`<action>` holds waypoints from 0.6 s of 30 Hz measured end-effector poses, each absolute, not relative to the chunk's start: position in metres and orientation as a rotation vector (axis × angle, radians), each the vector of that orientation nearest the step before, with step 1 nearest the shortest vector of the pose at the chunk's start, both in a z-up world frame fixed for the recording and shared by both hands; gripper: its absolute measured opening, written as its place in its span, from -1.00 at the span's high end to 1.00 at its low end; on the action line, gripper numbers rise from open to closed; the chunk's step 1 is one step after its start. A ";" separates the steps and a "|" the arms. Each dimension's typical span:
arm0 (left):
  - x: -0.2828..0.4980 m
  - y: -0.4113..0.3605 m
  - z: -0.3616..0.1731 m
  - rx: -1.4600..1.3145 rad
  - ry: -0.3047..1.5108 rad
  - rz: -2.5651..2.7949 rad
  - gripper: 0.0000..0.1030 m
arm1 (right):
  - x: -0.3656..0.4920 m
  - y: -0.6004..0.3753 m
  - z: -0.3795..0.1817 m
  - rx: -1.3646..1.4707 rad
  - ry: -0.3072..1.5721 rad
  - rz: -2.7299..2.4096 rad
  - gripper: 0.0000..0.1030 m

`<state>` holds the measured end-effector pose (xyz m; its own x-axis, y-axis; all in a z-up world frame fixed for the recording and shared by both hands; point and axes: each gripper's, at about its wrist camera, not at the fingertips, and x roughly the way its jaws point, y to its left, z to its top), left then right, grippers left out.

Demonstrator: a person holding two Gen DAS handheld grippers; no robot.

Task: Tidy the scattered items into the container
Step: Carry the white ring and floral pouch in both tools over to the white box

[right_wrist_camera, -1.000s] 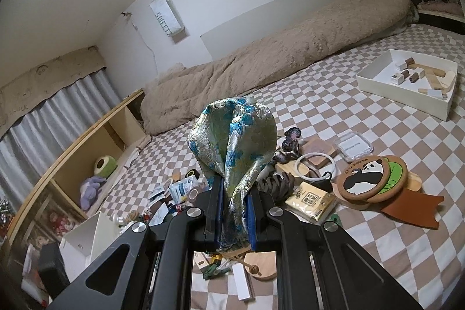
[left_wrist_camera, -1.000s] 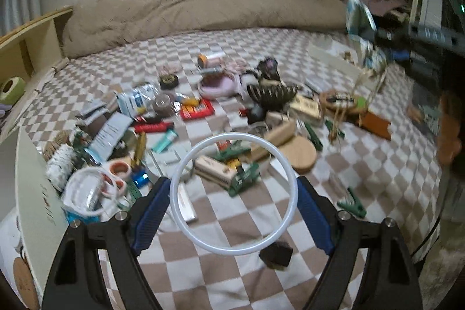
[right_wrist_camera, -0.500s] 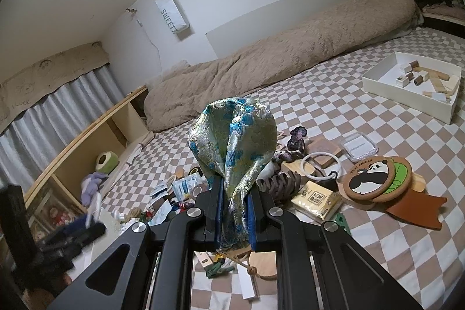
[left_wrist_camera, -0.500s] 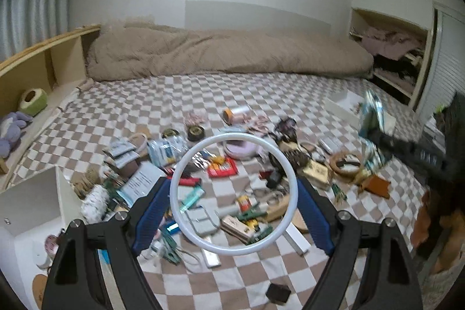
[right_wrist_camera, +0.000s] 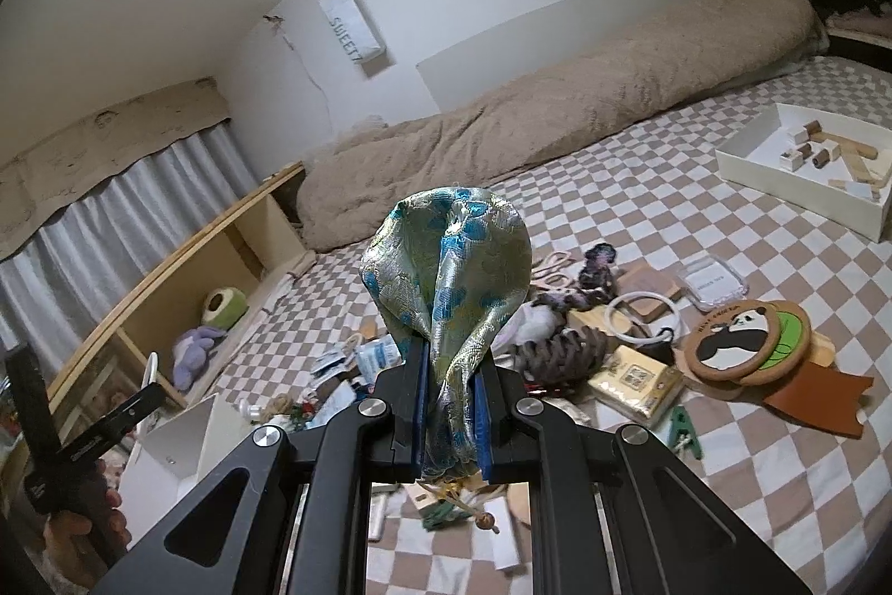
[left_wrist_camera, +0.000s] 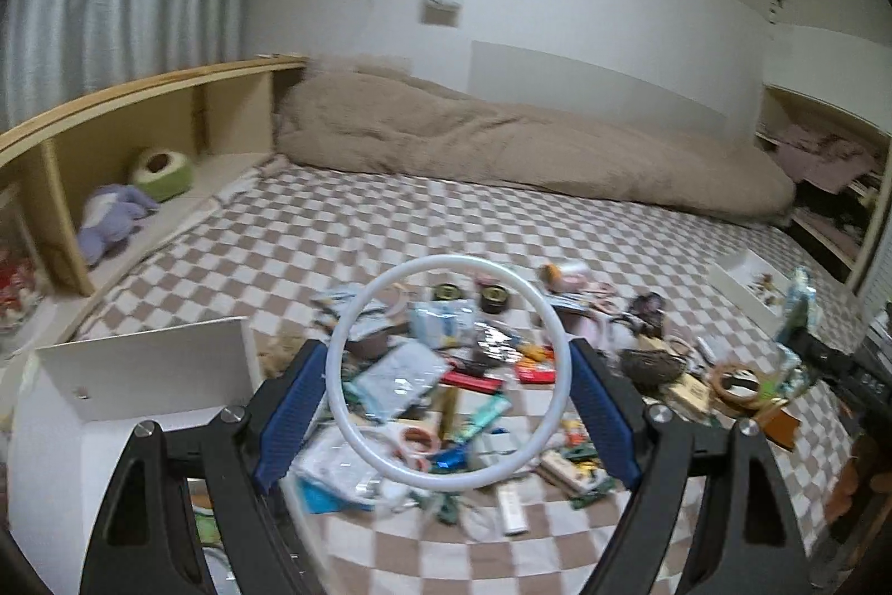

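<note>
My left gripper (left_wrist_camera: 449, 372) holds a thin white ring (left_wrist_camera: 446, 486), one blue pad pressed on each side of it, above the littered checkered bedspread (left_wrist_camera: 279, 260). The open white box (left_wrist_camera: 139, 372) stands just below and left of it. My right gripper (right_wrist_camera: 450, 361) is shut on a green and blue brocade pouch (right_wrist_camera: 446, 260), held up over the pile of small items (right_wrist_camera: 557, 349). The same pouch (left_wrist_camera: 800, 294) shows at the right edge of the left wrist view. A hand holds the left gripper's black body (right_wrist_camera: 72, 427) at the left edge of the right wrist view, beside the white box (right_wrist_camera: 178, 450).
A white tray with wooden blocks (right_wrist_camera: 803, 182) sits far right on the bed. A second white ring (right_wrist_camera: 641, 316), panda hoop (right_wrist_camera: 741, 338), brown claw clip (right_wrist_camera: 557, 349) and packets lie scattered. A beige duvet (left_wrist_camera: 502, 143) runs along the wall; a wooden shelf (left_wrist_camera: 139, 138) is on the left.
The left gripper rose and swung left with the ring still in it, and the white box has come into its view. The right gripper and the pouch stayed put.
</note>
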<state>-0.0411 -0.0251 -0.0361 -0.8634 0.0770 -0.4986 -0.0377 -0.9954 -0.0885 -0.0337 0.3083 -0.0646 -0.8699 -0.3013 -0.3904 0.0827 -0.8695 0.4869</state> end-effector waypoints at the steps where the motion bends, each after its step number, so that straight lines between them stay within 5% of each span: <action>1: -0.037 -0.030 -0.036 -0.795 -0.125 2.986 -0.65 | -0.033 0.306 -0.063 0.684 -0.692 -2.759 0.73; 18: 0.001 -0.086 -0.015 -0.647 -0.111 3.161 -0.66 | -0.046 0.218 -0.037 0.658 -0.588 -2.630 0.73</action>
<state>0.0011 -0.0863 -0.0153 -0.9160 -0.0713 -0.3947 0.0989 -0.9938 -0.0499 -0.0459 0.2175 -0.0368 -0.8246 -0.4376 -0.3584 0.2434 -0.8465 0.4735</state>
